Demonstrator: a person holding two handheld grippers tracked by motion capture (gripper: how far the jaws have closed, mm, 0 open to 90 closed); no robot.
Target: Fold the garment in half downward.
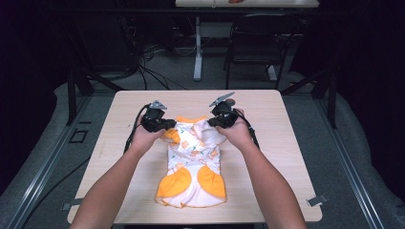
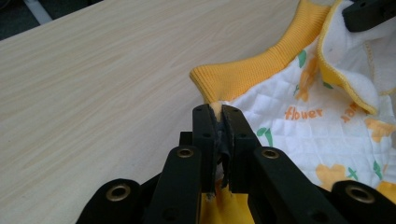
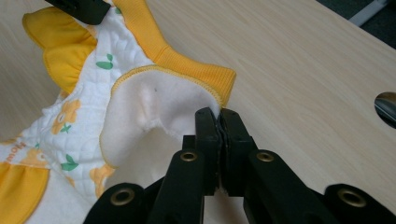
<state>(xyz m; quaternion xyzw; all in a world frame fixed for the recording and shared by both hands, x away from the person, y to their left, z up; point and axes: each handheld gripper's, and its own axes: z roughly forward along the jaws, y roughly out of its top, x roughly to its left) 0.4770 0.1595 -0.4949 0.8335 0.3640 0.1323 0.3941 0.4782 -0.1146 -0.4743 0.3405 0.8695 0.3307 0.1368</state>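
A small white quilted garment (image 1: 193, 164) with orange trim, orange patches and a flower print lies on the wooden table (image 1: 119, 119), its far end lifted. My left gripper (image 1: 165, 125) is shut on the garment's left far corner, and fabric is pinched between its jaws (image 2: 217, 114) next to the orange ribbed band (image 2: 252, 70). My right gripper (image 1: 216, 121) is shut on the right far corner, where the white fleece lining (image 3: 154, 107) folds over beside the ribbed band (image 3: 196, 70). Both hands hold the corners a little above the tabletop.
Bare wood surrounds the garment on every side. A shiny round metal piece (image 3: 387, 107) sits at the right edge of the right gripper view. Beyond the table stand a dark chair (image 1: 258, 43), a white table leg (image 1: 197, 52) and loose cables on the floor.
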